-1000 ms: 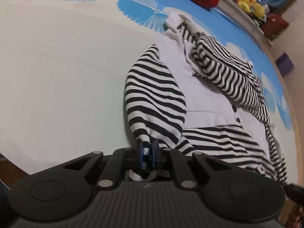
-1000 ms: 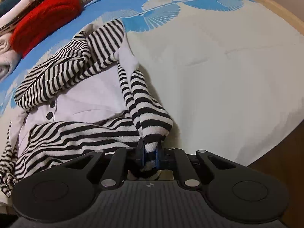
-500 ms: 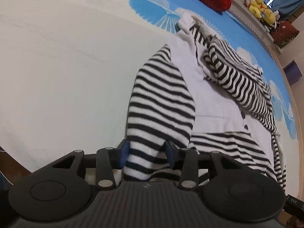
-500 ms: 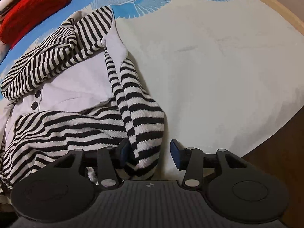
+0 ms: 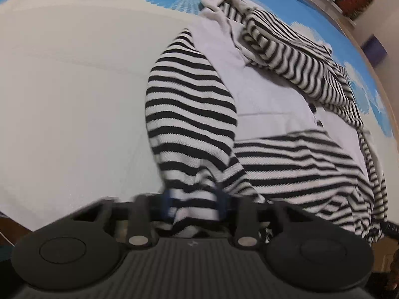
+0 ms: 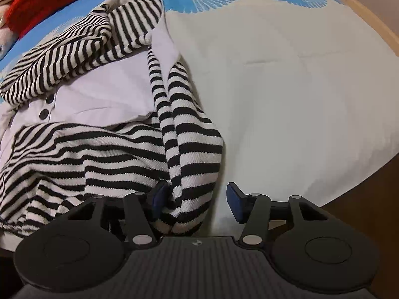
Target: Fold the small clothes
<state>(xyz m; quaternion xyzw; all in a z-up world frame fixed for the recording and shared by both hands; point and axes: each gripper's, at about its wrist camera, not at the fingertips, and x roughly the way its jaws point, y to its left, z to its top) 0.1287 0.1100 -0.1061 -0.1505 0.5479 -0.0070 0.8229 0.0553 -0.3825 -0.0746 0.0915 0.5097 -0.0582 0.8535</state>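
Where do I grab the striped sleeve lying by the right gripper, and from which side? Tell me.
Grip the striped sleeve at its cuff, the narrow end nearest the bed's edge. Come from that near edge, pointing down along its length: the sleeve lies doubled on the sheet, and the cuff sits between the open fingers of the right gripper, which can close across its width.

Lighting's pretty soft and even indoors, no harsh glare anywhere. Heavy fisheye bend in both views, the bed sheet curves hard toward the edges. Left view has motion blur low down, smearing the left gripper and the striped sleeve there. Right view is crisp, with a faint shadow beside the striped cloth. Corners go dark.
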